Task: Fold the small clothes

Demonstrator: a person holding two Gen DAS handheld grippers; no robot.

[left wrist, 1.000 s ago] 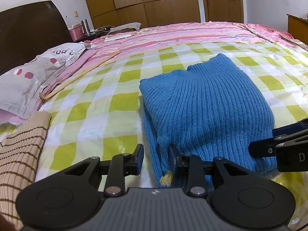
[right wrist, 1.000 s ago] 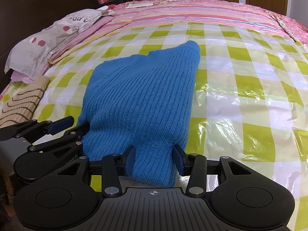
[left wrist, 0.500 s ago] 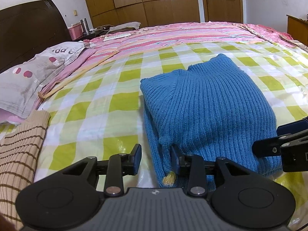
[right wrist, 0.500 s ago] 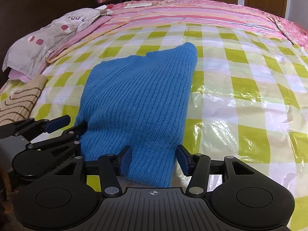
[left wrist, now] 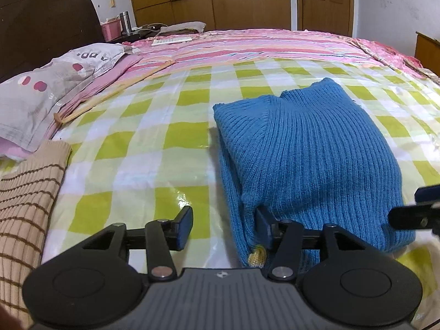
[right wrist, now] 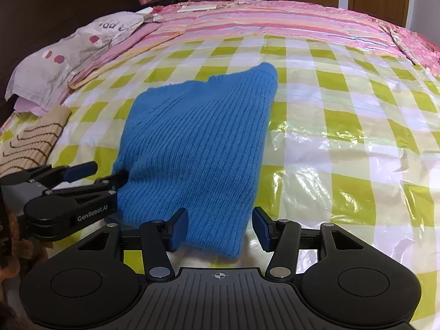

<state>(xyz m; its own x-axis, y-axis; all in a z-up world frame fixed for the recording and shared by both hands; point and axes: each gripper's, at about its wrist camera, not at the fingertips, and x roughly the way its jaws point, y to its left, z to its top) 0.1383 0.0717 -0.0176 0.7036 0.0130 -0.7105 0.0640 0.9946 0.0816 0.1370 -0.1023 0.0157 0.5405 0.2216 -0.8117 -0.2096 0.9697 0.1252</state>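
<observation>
A blue ribbed sweater [left wrist: 310, 148] lies folded on the green-checked plastic sheet [left wrist: 132, 148] on the bed; it also shows in the right wrist view [right wrist: 198, 148]. My left gripper [left wrist: 224, 227] is open at the sweater's near left corner, its right finger tucked in among the fabric, where a small yellow tag [left wrist: 257, 255] shows. My right gripper [right wrist: 220, 229] is open, its jaws to either side of the sweater's near right corner. The left gripper also shows in the right wrist view [right wrist: 93, 176].
A beige brown-striped knit garment [left wrist: 24, 206] lies at the left. A grey pillow [left wrist: 46, 88] and pink striped bedding [left wrist: 261, 46] lie beyond. A dark headboard [left wrist: 46, 24] stands at the far left, wooden wardrobes [left wrist: 220, 0] behind.
Both grippers have opened wider, letting go of the sweater's near edge, which now rests on the sheet. Both have drawn back slightly.
</observation>
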